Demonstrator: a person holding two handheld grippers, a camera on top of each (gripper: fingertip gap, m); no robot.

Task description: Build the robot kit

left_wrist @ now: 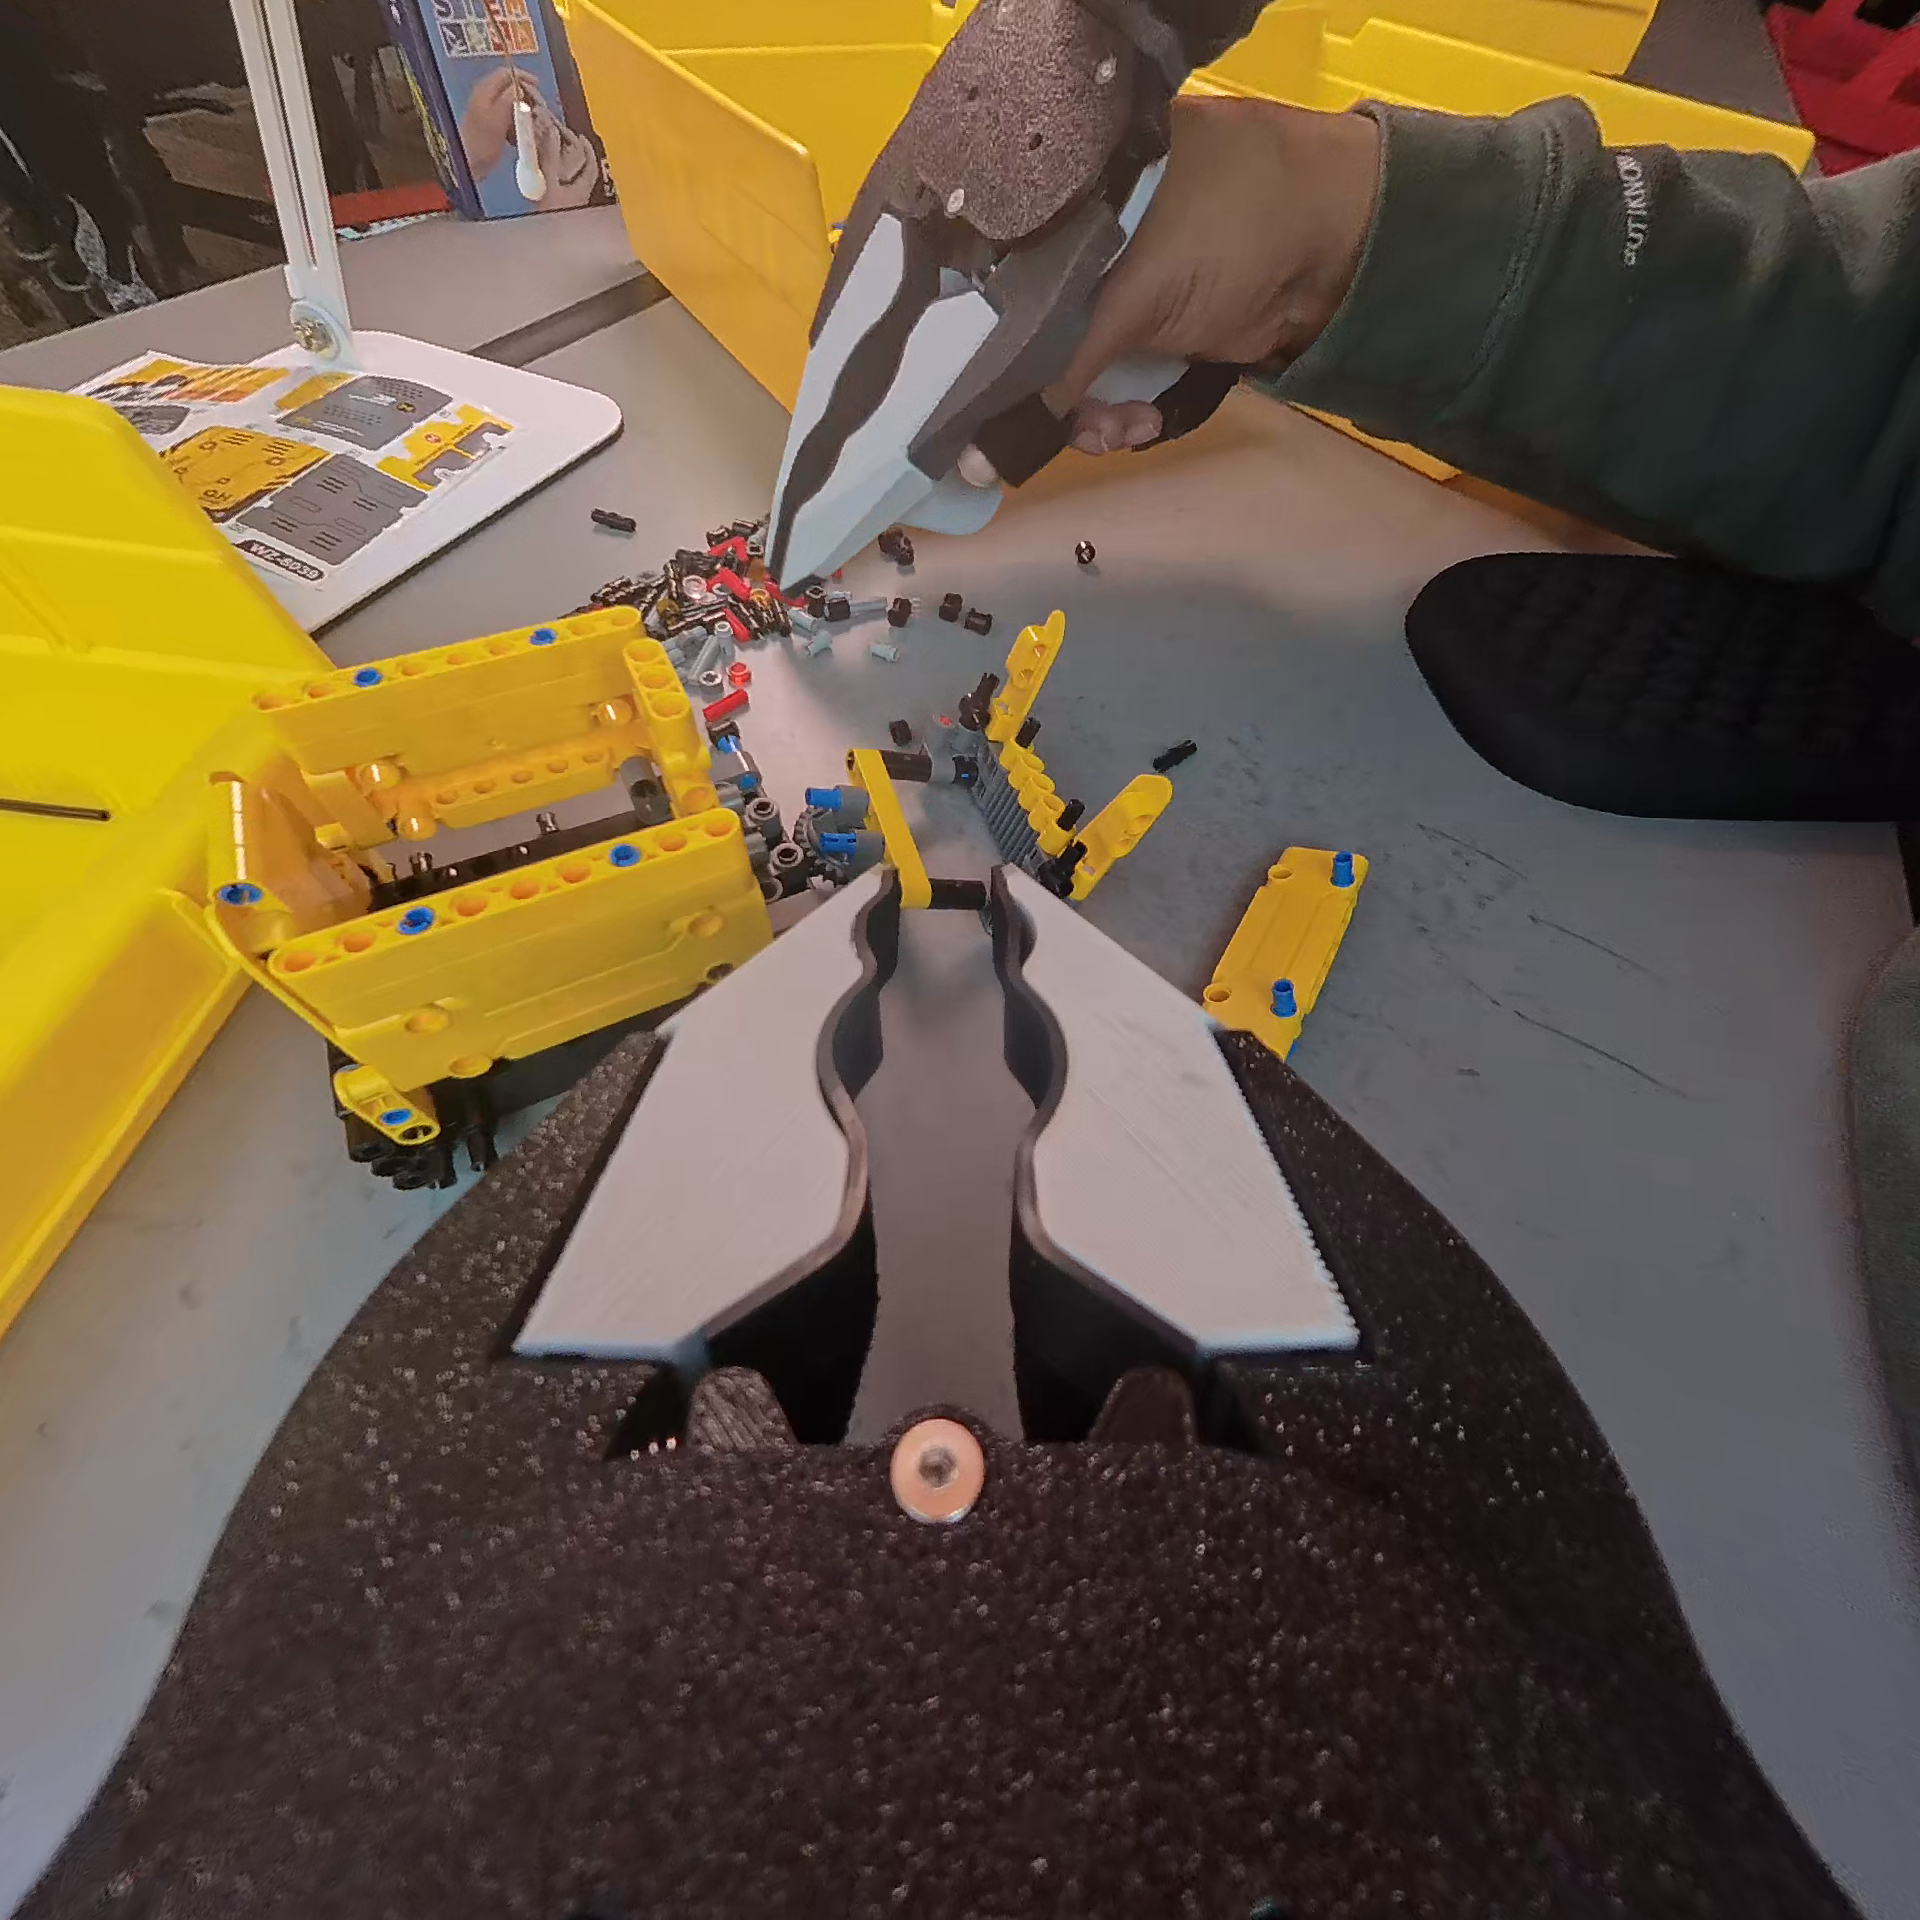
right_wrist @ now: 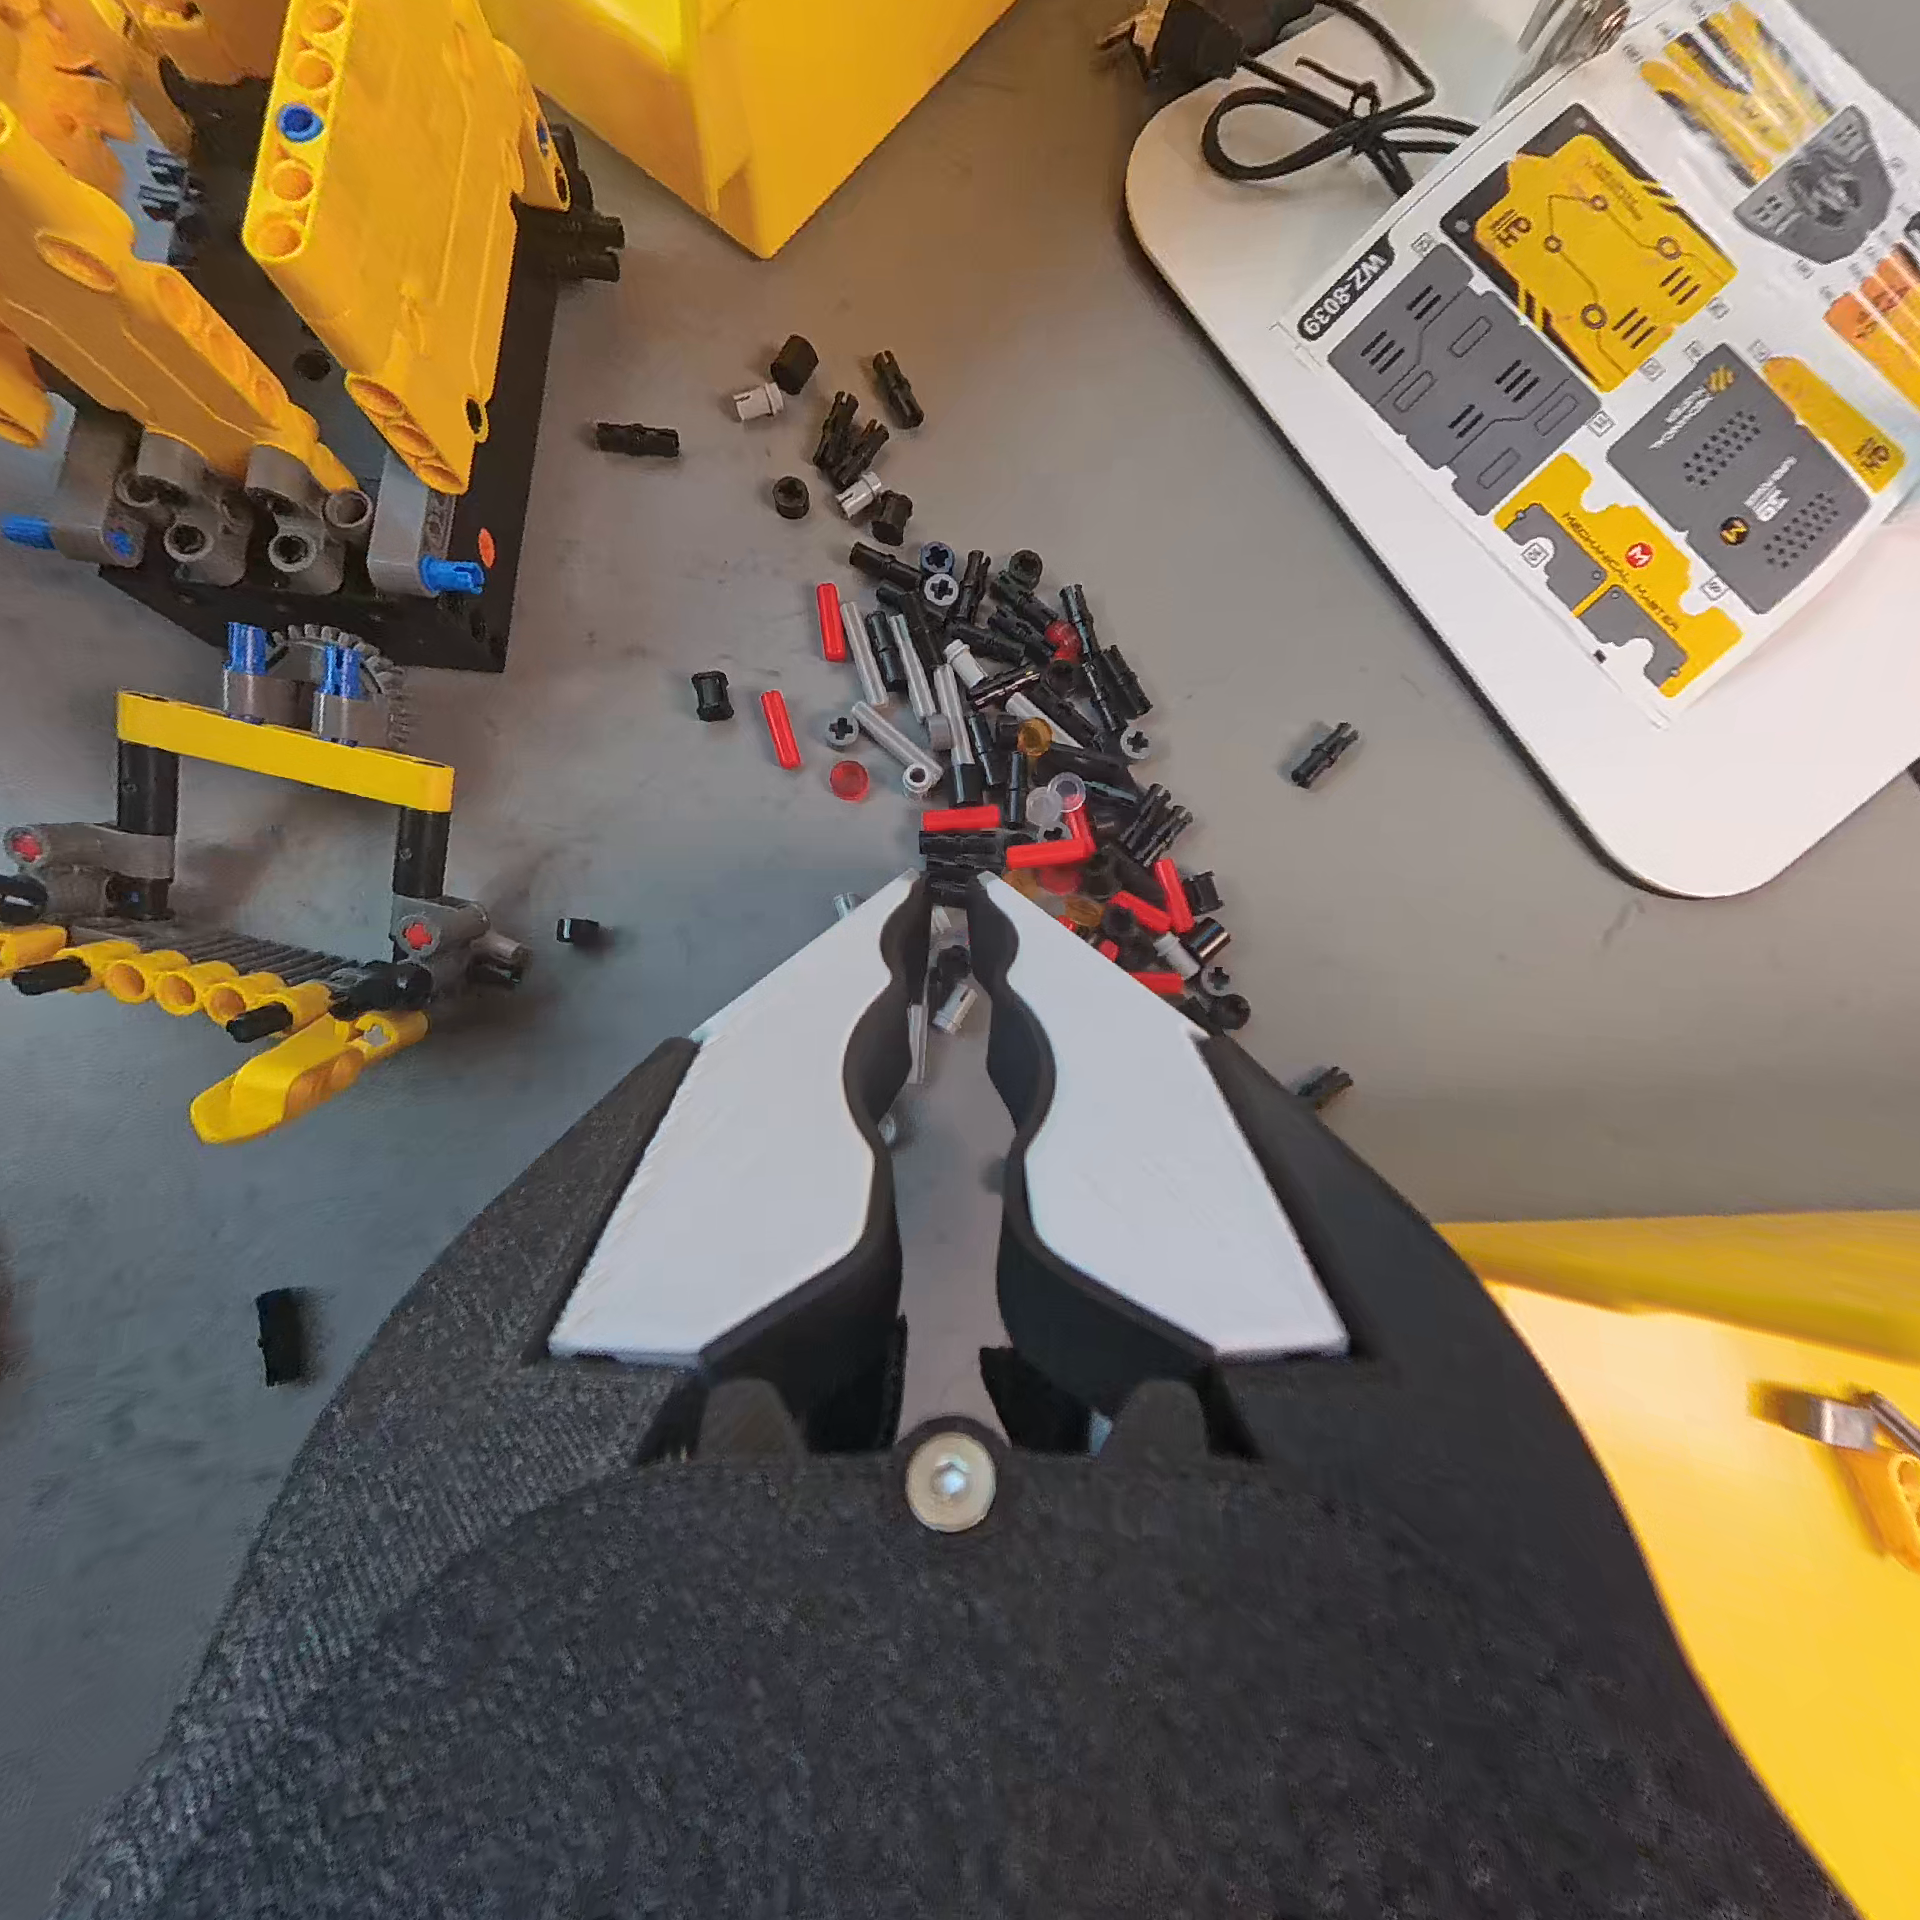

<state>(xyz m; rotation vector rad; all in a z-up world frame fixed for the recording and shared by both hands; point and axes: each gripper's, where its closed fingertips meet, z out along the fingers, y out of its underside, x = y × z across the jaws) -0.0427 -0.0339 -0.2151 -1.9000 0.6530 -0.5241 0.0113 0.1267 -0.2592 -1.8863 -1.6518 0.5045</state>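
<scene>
The grey bench (left_wrist: 1455, 1195) carries yellow bins (left_wrist: 94, 644), a white stand base (right_wrist: 1351, 582) with a sticker sheet (right_wrist: 1621, 384) on it, and a large yellow brick model (left_wrist: 488, 831). Right of the model lies a smaller yellow-and-grey assembly (left_wrist: 997, 790); the left tool (left_wrist: 940, 891) is closed on a short black pin (left_wrist: 956, 894) at its near end. The right tool (right_wrist: 951, 883) dips into a pile of small pins (right_wrist: 1018, 727), nearly shut, apparently pinching a black connector (right_wrist: 961, 857).
</scene>
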